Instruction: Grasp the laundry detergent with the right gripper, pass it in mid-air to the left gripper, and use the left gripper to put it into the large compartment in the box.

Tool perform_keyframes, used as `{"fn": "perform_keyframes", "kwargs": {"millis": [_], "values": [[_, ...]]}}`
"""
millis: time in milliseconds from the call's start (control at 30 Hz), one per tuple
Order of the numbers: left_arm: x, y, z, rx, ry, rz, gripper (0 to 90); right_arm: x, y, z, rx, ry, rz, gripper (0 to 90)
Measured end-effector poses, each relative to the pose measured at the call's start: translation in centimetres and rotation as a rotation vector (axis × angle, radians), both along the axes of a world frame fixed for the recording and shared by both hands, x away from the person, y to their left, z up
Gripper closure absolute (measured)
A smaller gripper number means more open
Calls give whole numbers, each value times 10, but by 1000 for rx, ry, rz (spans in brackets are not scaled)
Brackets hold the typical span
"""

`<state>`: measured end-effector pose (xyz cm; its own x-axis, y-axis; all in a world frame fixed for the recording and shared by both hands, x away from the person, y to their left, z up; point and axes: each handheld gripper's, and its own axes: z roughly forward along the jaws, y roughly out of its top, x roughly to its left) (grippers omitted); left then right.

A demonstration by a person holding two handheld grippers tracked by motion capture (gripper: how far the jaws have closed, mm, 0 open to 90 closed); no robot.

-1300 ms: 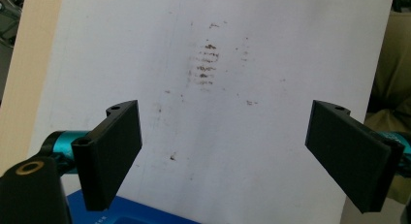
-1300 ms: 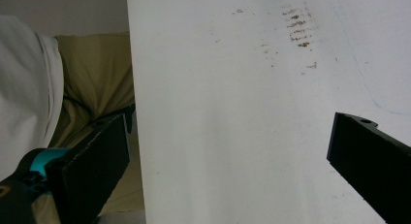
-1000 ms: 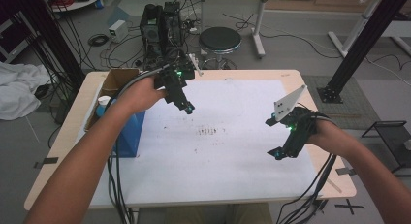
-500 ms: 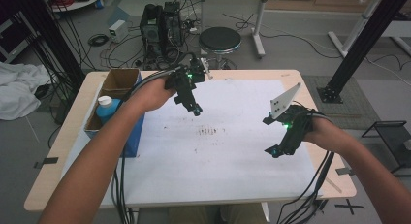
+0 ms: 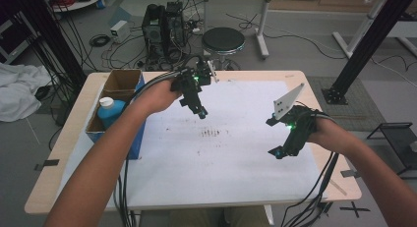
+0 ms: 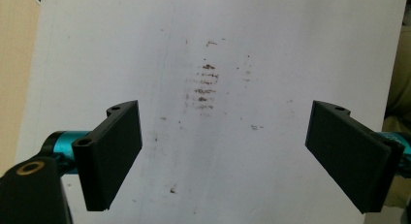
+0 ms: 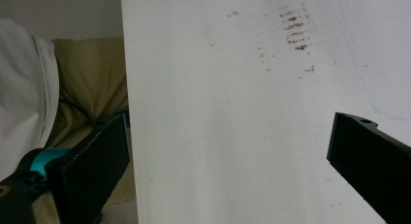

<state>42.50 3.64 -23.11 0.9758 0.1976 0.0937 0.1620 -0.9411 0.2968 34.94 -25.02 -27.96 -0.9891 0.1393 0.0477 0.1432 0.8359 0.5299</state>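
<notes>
Over the far middle of the white sheet (image 5: 236, 153) that covers most of the table (image 5: 74, 138), the left gripper (image 5: 201, 113) hangs tilted down towards the near right, held by the left hand (image 5: 160, 93). Its jaws stand wide apart with nothing between them; in the left gripper view (image 6: 223, 151) bare white sheet shows through the gap. Just near and to the right of its tips lies a patch of brown smudges (image 5: 212, 133), set in short rows at the middle of the sheet; the same smudges (image 6: 203, 86) sit just ahead of the jaws in the left gripper view.

Well apart, over the right part of the sheet, the right gripper (image 5: 276, 152) is held by the right hand (image 5: 334, 136), its tips pointing down and to the left, with the grey three-cornered plate standing up on top. Its jaws are also spread wide and hold nothing; in the right gripper view (image 7: 228, 170) only sheet lies between them, and the smudges (image 7: 293, 32) show far off.

At the left edge of the table stands a cardboard box (image 5: 123, 82) with a blue bottle (image 5: 109, 111) with a white cap in it.
</notes>
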Motion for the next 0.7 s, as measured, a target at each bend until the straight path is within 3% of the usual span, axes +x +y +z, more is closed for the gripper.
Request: {"fn": "perform_keyframes", "kwargs": {"millis": [433, 700], "values": [[-4, 1, 4, 11, -6, -1, 131, -4, 1, 1, -3, -6, 4, 8], [-6, 4, 5, -7, -8, 0, 131, -7, 1, 2, -6, -13, 6, 8]]}}
